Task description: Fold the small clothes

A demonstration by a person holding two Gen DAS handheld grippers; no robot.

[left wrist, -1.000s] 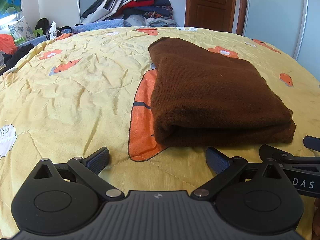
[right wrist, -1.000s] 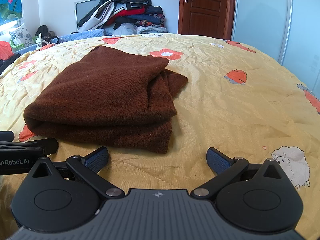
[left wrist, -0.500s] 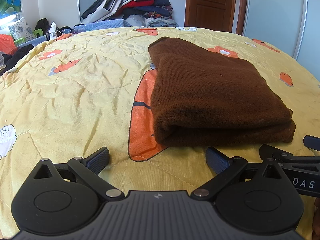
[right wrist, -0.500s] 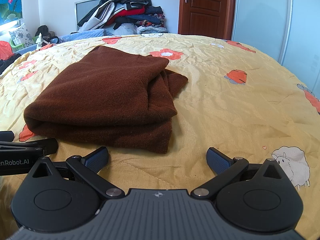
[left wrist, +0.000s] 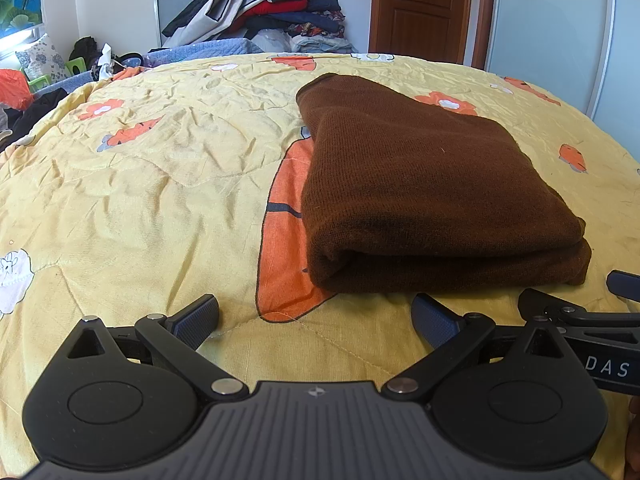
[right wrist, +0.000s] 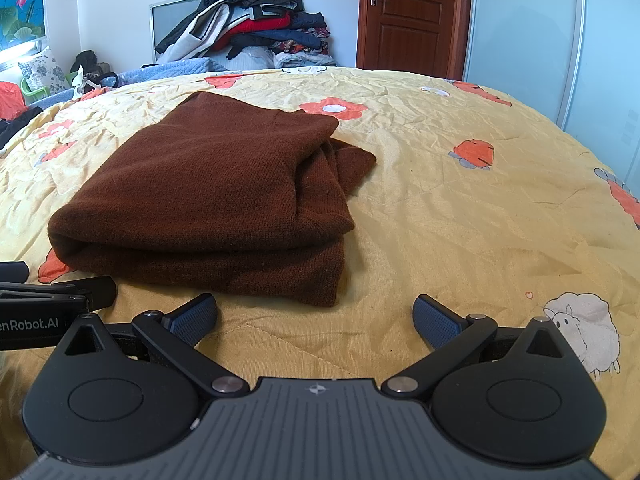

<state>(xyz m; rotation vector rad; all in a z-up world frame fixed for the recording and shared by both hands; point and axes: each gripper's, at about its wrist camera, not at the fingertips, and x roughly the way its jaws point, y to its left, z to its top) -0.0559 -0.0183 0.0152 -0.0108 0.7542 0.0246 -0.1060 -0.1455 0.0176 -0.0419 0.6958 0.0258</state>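
The bed (left wrist: 140, 200) carries one brown knit garment (left wrist: 420, 200), lying near and already doubled into a thick bundle — the folding looks nearly done, with only a loose flap at its right edge untidy. Left tongs (left wrist: 316, 314) and right tongs (right wrist: 316, 314) are spread, empty — both just short of it.
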